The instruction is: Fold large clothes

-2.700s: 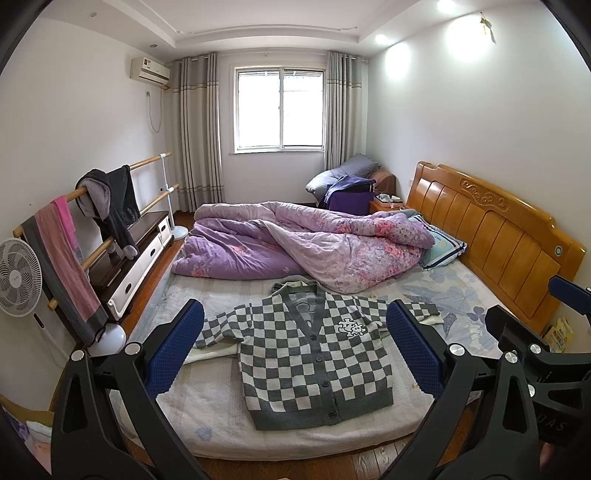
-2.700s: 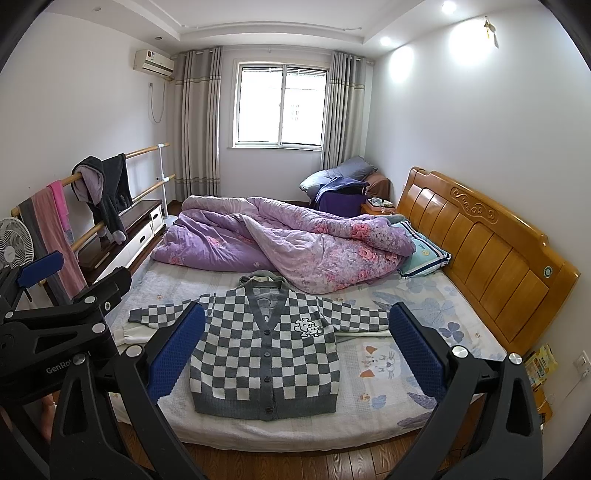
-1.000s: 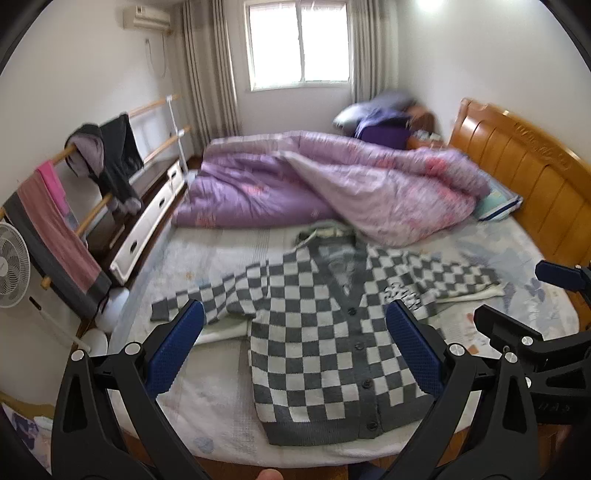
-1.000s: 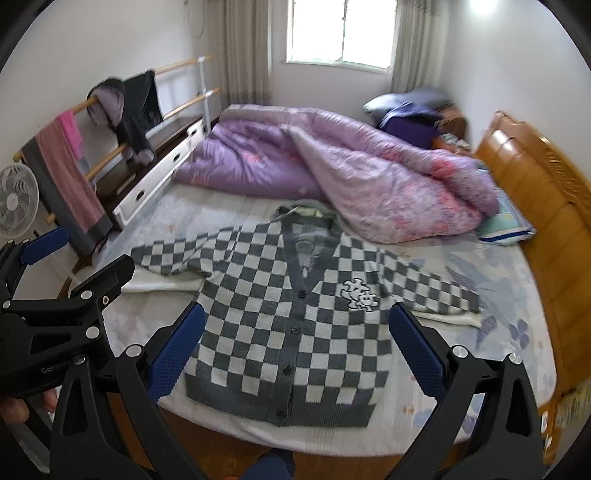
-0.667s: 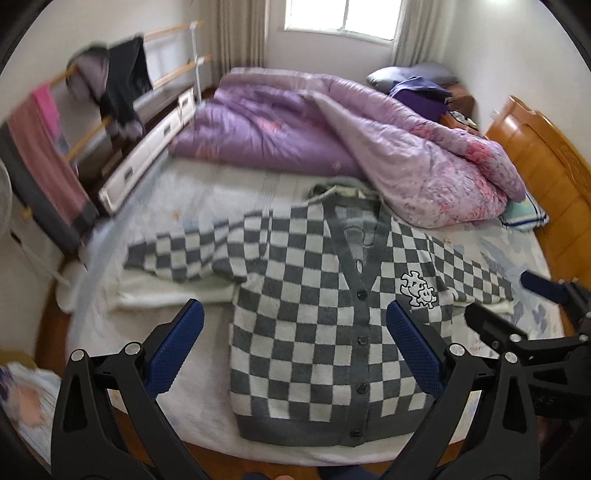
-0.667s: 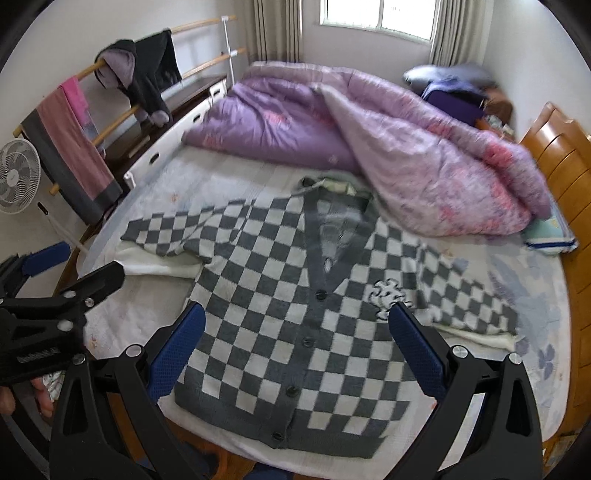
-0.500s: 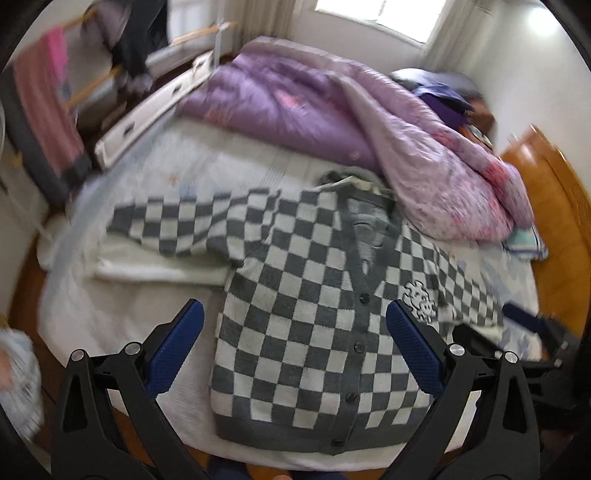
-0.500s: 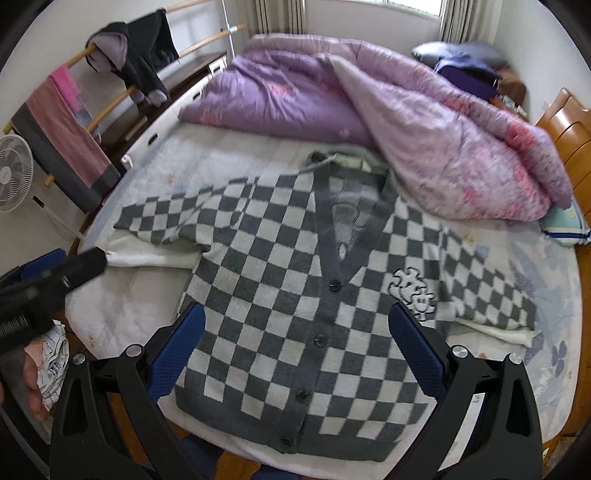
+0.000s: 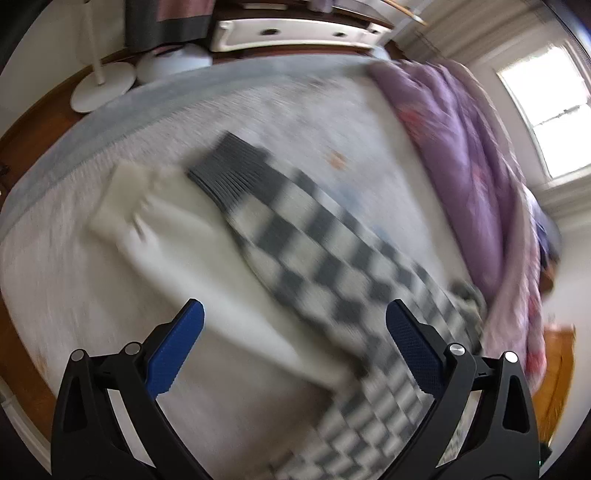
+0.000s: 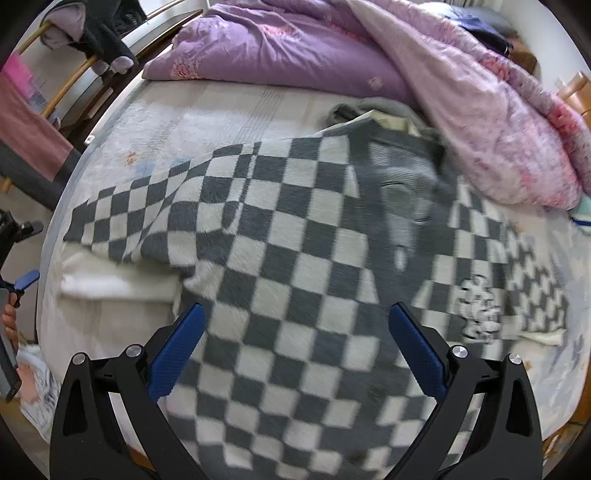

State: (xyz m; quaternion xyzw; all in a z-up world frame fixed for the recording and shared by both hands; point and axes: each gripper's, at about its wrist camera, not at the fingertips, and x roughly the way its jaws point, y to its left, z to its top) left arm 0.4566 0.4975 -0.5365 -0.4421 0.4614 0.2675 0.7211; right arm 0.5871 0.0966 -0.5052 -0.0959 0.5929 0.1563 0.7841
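A grey and white checkered cardigan [image 10: 295,266] lies flat and face up on the bed, sleeves spread. In the blurred left wrist view its left sleeve [image 9: 303,229] runs diagonally, grey cuff at the upper left, beside a white cloth [image 9: 155,221]. My left gripper [image 9: 293,350] is open and empty, low over the sheet near that sleeve. My right gripper [image 10: 295,343] is open and empty above the cardigan's body. The left gripper's blue tip also shows in the right wrist view [image 10: 24,280] at the far left.
A rumpled purple duvet [image 10: 332,48] fills the far half of the bed. A clothes rail with hanging garments [image 10: 92,33] stands left of the bed. A white fan base [image 9: 103,88] sits on the wooden floor. The wooden headboard [image 9: 557,369] is at the right.
Both grippers have dropped close to the bed. The left one has swung left over the cardigan's left sleeve; the right one has moved in over the cardigan's body. Both stay open.
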